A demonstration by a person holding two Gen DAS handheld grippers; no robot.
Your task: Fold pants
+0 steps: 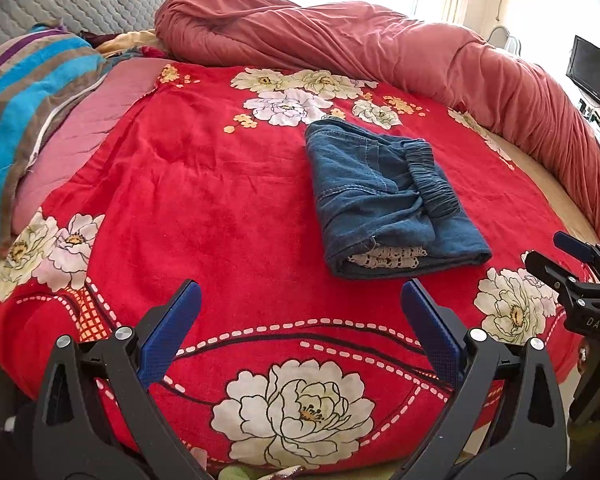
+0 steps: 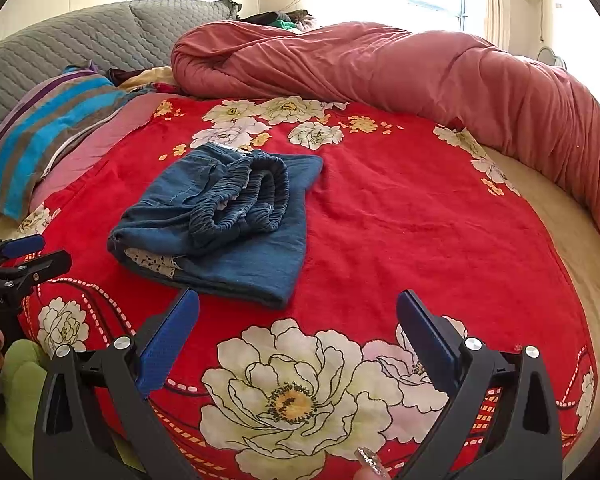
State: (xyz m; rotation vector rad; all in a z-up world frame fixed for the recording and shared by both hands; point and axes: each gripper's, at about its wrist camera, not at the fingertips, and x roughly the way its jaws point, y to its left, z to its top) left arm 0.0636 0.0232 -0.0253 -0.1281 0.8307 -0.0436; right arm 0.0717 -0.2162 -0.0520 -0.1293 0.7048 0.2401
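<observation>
Blue denim pants (image 1: 384,200) lie folded into a compact bundle on the red flowered blanket (image 1: 220,200), elastic waistband on top and white lace lining showing at the near edge. They also show in the right wrist view (image 2: 224,220). My left gripper (image 1: 300,292) is open and empty, just short of the bundle's near edge. My right gripper (image 2: 298,300) is open and empty, to the right of the bundle's near corner. The right gripper shows at the right edge of the left wrist view (image 1: 580,276), and the left gripper at the left edge of the right wrist view (image 2: 16,264).
A rolled pink-red duvet (image 1: 380,52) runs along the far and right side of the bed. A striped blue and brown pillow (image 1: 28,120) and a pink cushion (image 1: 84,136) lie at the left. A grey quilted headboard (image 2: 80,40) is behind. A TV (image 1: 592,76) stands at the right.
</observation>
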